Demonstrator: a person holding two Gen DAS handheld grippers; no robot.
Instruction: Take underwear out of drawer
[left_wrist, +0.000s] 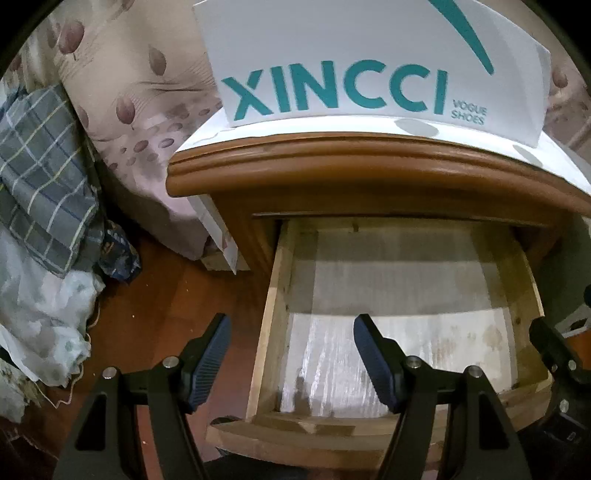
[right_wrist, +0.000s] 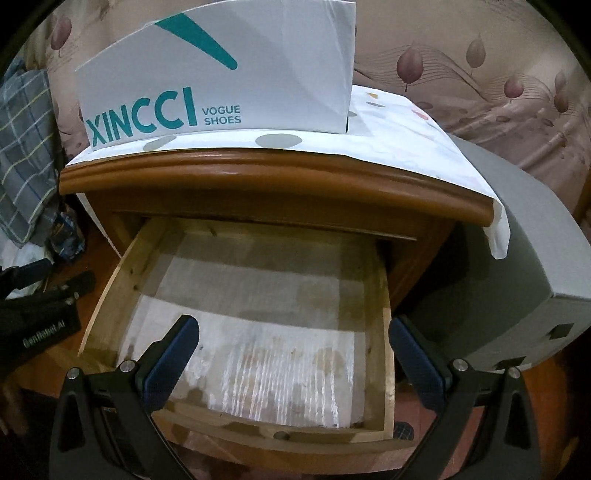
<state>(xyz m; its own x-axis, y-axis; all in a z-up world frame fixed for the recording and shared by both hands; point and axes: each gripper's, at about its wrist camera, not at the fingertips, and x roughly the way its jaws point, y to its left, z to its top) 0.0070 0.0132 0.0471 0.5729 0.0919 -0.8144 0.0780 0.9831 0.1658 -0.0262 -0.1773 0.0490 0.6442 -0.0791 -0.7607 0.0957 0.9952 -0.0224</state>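
White box (right_wrist: 221, 74) printed "XINCCI VOGUE SHOES" in teal stands at the nightstand's (right_wrist: 277, 173) back edge. Pulled-out drawer (right_wrist: 258, 295): raw wood walls, pale streaked liner. Left gripper (left_wrist: 291, 354) and right gripper (right_wrist: 291, 354) both spread, pinching nothing.

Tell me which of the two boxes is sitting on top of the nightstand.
The white box with teal XINCCI lettering; the plain grey box stands lower, beside the nightstand.
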